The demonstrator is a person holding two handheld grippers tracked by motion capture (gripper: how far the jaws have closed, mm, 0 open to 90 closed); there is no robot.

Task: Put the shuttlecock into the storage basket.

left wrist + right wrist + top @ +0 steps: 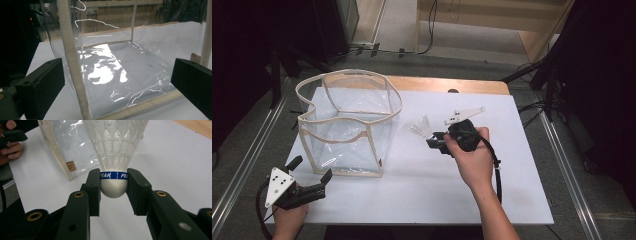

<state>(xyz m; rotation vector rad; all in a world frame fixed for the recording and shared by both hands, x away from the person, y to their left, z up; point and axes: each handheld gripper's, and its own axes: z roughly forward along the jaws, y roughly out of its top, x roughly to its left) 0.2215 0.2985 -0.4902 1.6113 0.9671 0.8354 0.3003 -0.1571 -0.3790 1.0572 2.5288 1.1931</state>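
— From the high view, what do we have?

— We see a white bench (422, 195) with a clear plastic bag (349, 122), cream-trimmed, standing open on its left part. Our left tool (312, 172) sits near the bench's front left corner, just short of the bag, its jaws spread apart with nothing between them. Our right tool (434, 141) is at mid-bench, to the right of the bag, with a white shuttlecock (421, 127) at its tip, skirt fanning toward the bag.

— And the left gripper view?

— We look straight into the bag (112, 72); a cream edge strip rises between our two black jaws, which stand wide and touch nothing. The film is creased and glaring.

— The right gripper view?

— Our right tool (113, 185) is closed on the shuttlecock (115, 157), the jaws pinching its rounded white base at the blue band reading PEAK. The skirt points away from us. The bag's corner (67, 157) lies beyond at left, apart from the shuttlecock, and a hand (10, 147) shows at the far left edge.
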